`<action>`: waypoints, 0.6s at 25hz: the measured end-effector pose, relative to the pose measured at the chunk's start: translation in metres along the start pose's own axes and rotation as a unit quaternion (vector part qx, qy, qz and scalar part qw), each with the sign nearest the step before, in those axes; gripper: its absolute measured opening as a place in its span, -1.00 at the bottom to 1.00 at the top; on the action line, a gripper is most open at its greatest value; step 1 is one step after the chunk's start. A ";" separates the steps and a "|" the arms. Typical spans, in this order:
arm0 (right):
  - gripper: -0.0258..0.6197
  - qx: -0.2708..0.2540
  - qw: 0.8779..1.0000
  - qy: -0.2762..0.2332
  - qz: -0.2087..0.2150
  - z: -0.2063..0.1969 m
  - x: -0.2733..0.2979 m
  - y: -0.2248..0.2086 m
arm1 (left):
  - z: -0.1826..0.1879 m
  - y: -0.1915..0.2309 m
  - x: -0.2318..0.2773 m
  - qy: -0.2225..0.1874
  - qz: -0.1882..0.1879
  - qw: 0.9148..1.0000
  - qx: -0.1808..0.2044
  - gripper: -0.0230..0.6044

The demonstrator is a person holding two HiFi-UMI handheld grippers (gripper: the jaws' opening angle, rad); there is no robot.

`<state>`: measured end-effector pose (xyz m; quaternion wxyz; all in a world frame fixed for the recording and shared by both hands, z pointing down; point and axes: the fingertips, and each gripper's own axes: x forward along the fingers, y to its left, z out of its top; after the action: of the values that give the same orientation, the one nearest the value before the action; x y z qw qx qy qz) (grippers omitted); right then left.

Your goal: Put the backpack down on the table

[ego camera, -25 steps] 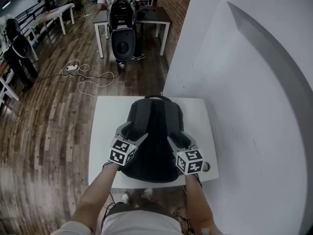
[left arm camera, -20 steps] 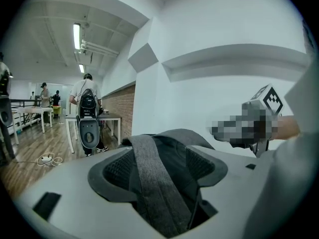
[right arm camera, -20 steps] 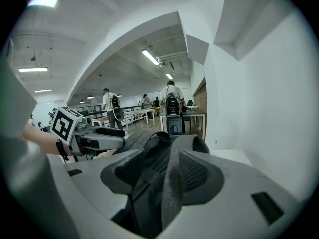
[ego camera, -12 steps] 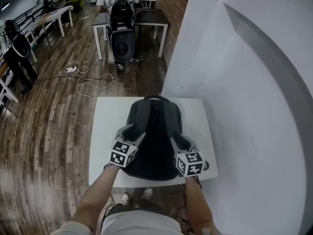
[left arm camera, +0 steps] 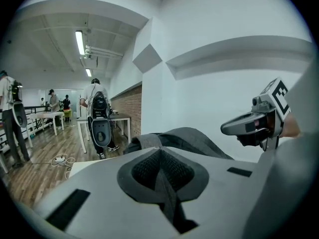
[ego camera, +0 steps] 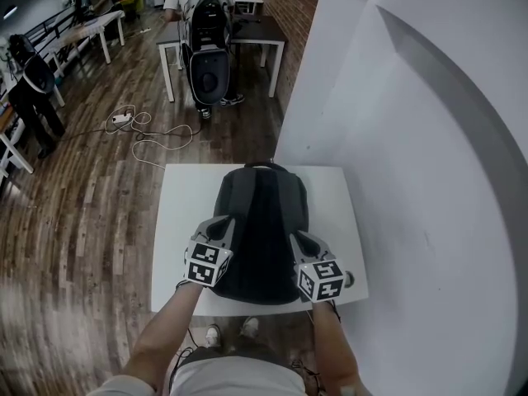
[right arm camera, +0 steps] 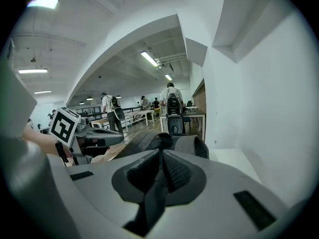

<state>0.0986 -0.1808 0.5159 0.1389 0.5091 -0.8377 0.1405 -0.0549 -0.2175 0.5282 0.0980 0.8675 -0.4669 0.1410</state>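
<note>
**Backpack Flat on Desk, Jaws Closed at Its Sides**

The backpack [ego camera: 260,221] is seen lying flat on the white desk [ego camera: 183,195]. The left gripper [ego camera: 223,226] and right gripper [ego camera: 296,239] are set against its sides. Both pairs of jaws have just been closed fully, and no pinched fabric can be made out. The bag is judged soft, saggy and fairly heavy, so a strap or the top handle is preferred.

Wood floor [ego camera: 82,221], white wall [ego camera: 429,139] (brick wall [ego camera: 293,7] beyond, seemingly), strip lights [left arm camera: 79,41].

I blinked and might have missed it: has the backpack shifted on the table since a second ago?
No. The backpack keeps its top handle at the far edge of the table.
</note>
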 end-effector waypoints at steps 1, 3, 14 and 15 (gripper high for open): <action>-0.76 0.000 1.000 -0.003 0.001 0.001 0.000 0.000 | 0.003 -0.001 -0.002 -0.002 -0.001 1.000 -0.003 -0.87; -0.77 0.000 1.000 -0.008 0.004 0.005 0.001 0.000 | 0.012 -0.004 -0.009 -0.012 -0.002 1.000 -0.011 -0.87; -0.78 -0.021 0.998 -0.063 0.016 0.057 -0.014 0.005 | 0.071 -0.014 -0.043 -0.077 -0.009 0.997 -0.016 -0.87; -0.78 -0.025 0.997 -0.070 0.018 0.064 -0.017 0.007 | 0.076 -0.014 -0.046 -0.082 -0.009 0.996 -0.013 -0.87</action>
<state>0.0939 -0.1874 0.4497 0.0901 0.4991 -0.8575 0.0860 -0.0555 -0.1967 0.4402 0.0718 0.8790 -0.4672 0.0620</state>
